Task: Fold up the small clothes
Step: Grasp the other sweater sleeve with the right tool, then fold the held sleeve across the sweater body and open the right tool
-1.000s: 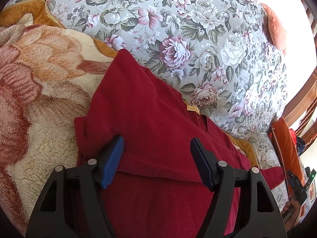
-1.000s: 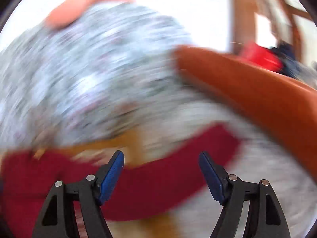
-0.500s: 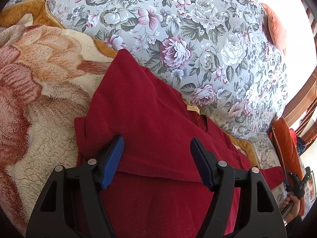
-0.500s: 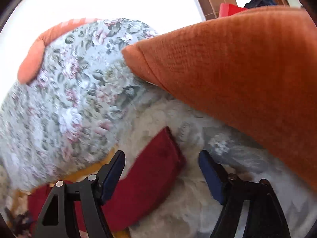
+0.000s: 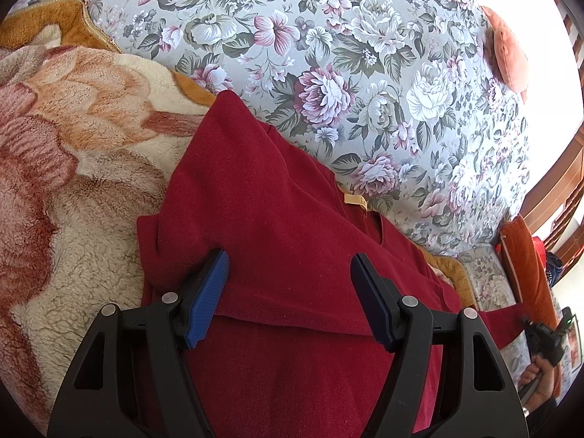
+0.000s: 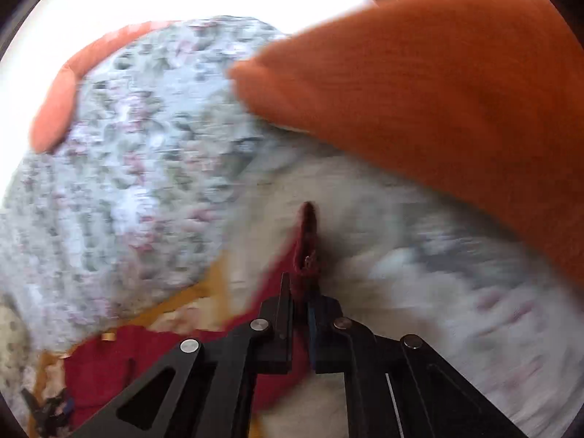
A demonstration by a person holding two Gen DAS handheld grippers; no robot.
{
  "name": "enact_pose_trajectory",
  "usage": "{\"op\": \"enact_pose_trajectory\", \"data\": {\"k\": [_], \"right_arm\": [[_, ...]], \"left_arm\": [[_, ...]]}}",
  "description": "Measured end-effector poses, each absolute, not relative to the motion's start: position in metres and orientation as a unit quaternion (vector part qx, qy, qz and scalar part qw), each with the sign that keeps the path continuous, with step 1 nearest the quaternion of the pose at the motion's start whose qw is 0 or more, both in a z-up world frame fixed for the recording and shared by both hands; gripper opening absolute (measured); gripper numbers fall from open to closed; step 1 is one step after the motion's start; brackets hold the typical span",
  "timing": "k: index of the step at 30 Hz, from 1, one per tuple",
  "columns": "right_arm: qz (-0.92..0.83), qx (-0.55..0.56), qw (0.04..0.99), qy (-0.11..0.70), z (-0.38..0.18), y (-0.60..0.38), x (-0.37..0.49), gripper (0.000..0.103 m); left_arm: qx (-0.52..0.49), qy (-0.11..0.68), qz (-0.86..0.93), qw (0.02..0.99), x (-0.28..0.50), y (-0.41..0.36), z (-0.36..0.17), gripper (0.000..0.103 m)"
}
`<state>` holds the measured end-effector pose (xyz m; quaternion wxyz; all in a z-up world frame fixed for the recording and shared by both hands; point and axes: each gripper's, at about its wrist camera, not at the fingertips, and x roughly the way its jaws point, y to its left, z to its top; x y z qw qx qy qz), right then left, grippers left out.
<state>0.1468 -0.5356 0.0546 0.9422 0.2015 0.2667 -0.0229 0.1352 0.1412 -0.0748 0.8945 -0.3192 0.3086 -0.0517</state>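
Observation:
A dark red shirt (image 5: 277, 226) lies on a fleece blanket on a sofa, one side folded over its body. My left gripper (image 5: 290, 292) is open, its blue pads hovering just above the folded edge. In the right wrist view my right gripper (image 6: 304, 292) is shut on the end of the shirt's red sleeve (image 6: 308, 241), which sticks up between the jaws. The rest of the shirt (image 6: 109, 365) shows at lower left. The right gripper and hand also show in the left wrist view (image 5: 544, 339), at the sleeve's far end.
A floral sofa back (image 5: 365, 73) rises behind the shirt. A flower-patterned fleece blanket (image 5: 65, 182) covers the seat at left. An orange cushion (image 6: 438, 102) stands close to the right gripper's right side. Wooden frames (image 5: 562, 182) stand at far right.
My right gripper has moved down onto the sleeve end and closed on it; it was open before. My left gripper has stayed still and open.

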Motion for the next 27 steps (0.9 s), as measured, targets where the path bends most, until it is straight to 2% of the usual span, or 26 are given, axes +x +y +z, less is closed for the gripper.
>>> {"op": "enact_pose_trajectory", "data": {"k": [5,11,15,19,22,23,24,26,27], "right_arm": [[0.116,0.154,0.948,0.252,0.068,-0.413,0.158,0.005],[0.260,0.121,0.918,0.274,0.047,-0.237,0.176,0.005],[0.300,0.085,0.896,0.316,0.006,-0.142,0.181,0.005],[0.288,0.065,0.875,0.383,-0.056,-0.102,0.185,0.007],[0.290,0.085,0.865,0.401,-0.071,-0.103,0.186,0.018],[0.292,0.095,0.865,0.397,-0.069,-0.107,0.184,0.035],[0.294,0.107,0.863,0.396,-0.066,-0.112,0.179,0.042],[0.293,0.101,0.865,0.394,-0.061,-0.124,0.164,0.042],[0.287,0.092,0.869,0.393,-0.058,-0.127,0.155,0.042]], "left_arm": [[-0.320,0.308,-0.052,0.894,0.135,0.142,-0.075,0.069],[-0.323,0.307,-0.054,0.894,0.135,0.142,-0.074,0.069],[-0.326,0.305,-0.056,0.893,0.134,0.143,-0.074,0.069],[-0.327,0.304,-0.056,0.893,0.134,0.143,-0.075,0.069],[-0.329,0.303,-0.057,0.893,0.134,0.143,-0.075,0.069],[-0.328,0.303,-0.057,0.893,0.134,0.143,-0.075,0.069],[-0.326,0.304,-0.057,0.893,0.134,0.141,-0.074,0.071],[-0.319,0.304,-0.055,0.896,0.132,0.139,-0.072,0.072],[-0.307,0.306,-0.058,0.899,0.132,0.134,-0.069,0.077]]}}
